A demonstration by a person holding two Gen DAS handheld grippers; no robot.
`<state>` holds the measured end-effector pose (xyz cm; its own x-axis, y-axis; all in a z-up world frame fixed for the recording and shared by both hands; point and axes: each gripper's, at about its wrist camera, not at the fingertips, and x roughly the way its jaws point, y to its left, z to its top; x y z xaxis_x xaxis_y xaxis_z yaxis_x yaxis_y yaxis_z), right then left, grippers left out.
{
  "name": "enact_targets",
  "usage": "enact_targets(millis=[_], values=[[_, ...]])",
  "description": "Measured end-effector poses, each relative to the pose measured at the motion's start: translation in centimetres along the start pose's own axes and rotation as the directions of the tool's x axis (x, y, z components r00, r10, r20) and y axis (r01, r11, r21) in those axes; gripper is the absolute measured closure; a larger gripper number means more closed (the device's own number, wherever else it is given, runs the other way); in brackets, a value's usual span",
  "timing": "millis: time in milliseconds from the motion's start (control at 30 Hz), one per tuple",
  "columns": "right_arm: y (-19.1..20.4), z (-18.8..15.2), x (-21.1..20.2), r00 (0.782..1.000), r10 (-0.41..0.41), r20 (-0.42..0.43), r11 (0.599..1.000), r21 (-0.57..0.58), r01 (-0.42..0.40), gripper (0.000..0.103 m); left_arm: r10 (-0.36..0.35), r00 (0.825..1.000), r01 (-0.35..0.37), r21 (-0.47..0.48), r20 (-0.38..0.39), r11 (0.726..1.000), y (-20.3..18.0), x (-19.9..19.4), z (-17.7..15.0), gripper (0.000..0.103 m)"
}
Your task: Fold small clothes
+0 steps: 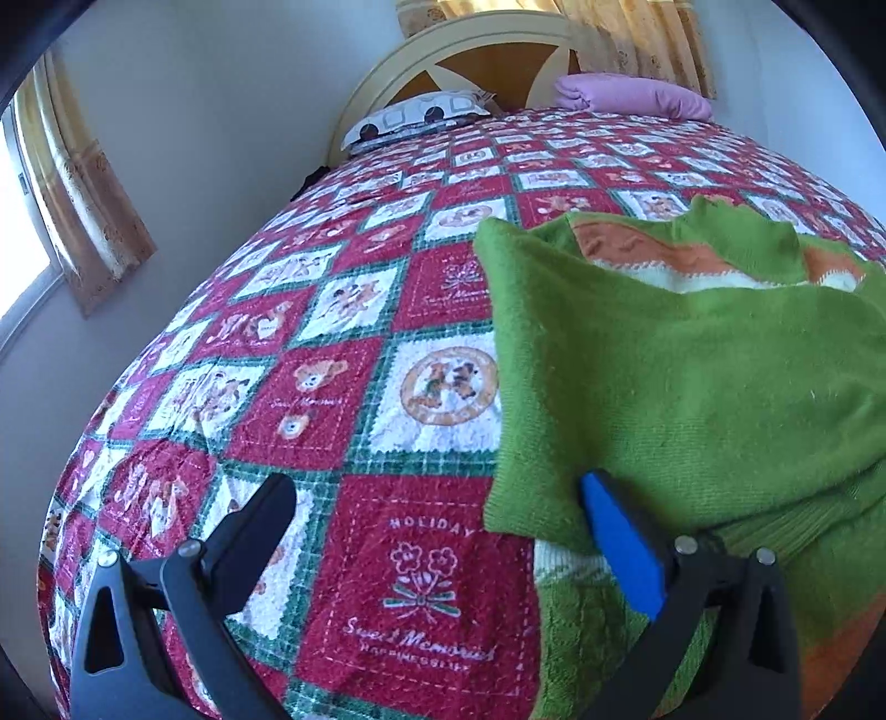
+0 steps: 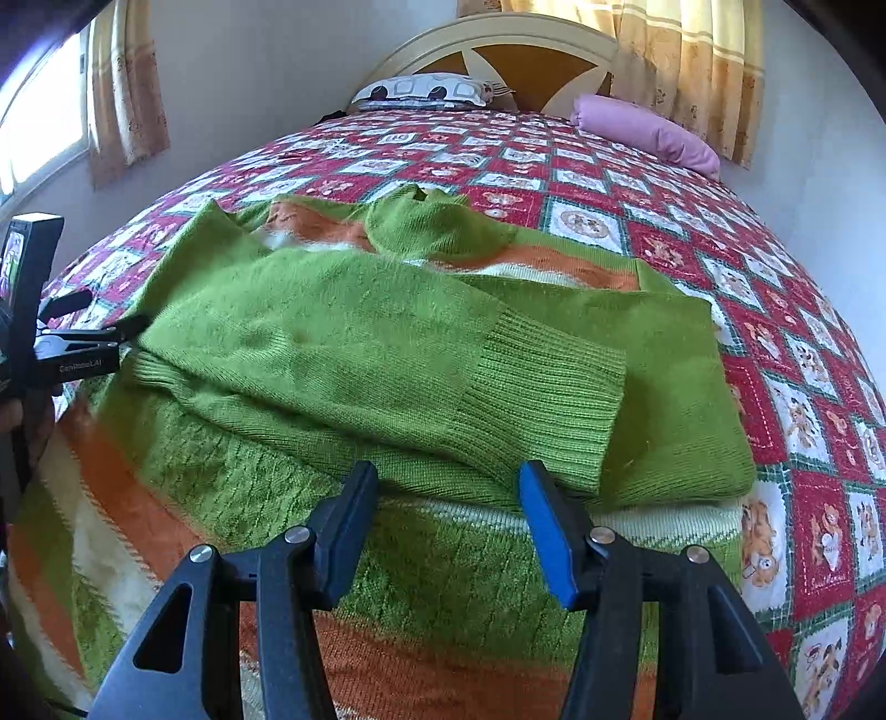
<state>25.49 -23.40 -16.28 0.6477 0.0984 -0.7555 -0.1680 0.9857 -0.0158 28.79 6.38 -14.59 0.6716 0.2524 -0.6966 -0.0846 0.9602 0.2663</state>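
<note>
A green sweater (image 2: 354,332) with orange and white bands lies on the bed (image 2: 775,288), spread over the red, white and green quilt (image 1: 343,387) toward the near edge. Both sleeves are folded across the body — the upper one ends in a ribbed cuff (image 2: 548,399) that lies right of centre, just beyond the right claw (image 2: 446,487). That claw hangs over the sweater's near part, its jaws apart with nothing clamped; the sleeve's lower edge lies just ahead of the tips. The left claw (image 1: 437,498) is at the sweater's left edge, jaws spread wide and released: its right finger (image 1: 620,543), with the blue pad, is at the folded green edge, though contact is unclear, while its left finger (image 1: 266,526) is over bare quilt. In the right wrist view the left claw shows at the far left, its tips at the sweater's side edge. Left of the sweater the quilt is open all the way to the bed's side; right of it a strip of quilt runs to the other side. Beyond the collar (image 2: 426,221) the bed is free up to a patterned pillow (image 2: 421,91) and a pink pillow (image 2: 648,133) by the headboard (image 2: 515,50).
</note>
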Motion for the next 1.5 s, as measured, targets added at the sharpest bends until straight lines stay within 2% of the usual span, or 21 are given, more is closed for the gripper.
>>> enact_targets(millis=[267,467,700,1133,1500], values=[[0.1,0.0,0.1,1.0,-0.013,0.006,1.0,0.011,0.013,0.048,-0.072,0.997,0.071,-0.053,-0.01,0.996,0.9,-0.9,-1.0,0.0],[0.4,-0.2,-0.4,1.0,-0.031,0.002,0.999,0.011,0.031,0.047,-0.08,0.997,0.079,-0.033,-0.015,0.996,0.5,-1.5,-1.3,0.0],[0.0,-1.1,-2.1,1.0,-0.006,-0.017,0.998,0.056,0.007,0.047,-0.097,0.995,0.097,-0.019,-0.003,0.995,0.5,-3.3,-2.3,0.0],[1.4,-5.0,-7.3,0.999,0.03,-0.029,0.999,0.029,-0.029,0.043,-0.152,0.987,0.151,0.029,0.051,0.988,0.8,-9.5,-5.4,0.0],[2.7,-8.0,-10.9,0.999,0.032,-0.025,0.999,0.004,-0.032,0.041,-0.213,0.977,0.212,0.036,0.016,0.977,1.3,-12.8,-8.8,0.0]])
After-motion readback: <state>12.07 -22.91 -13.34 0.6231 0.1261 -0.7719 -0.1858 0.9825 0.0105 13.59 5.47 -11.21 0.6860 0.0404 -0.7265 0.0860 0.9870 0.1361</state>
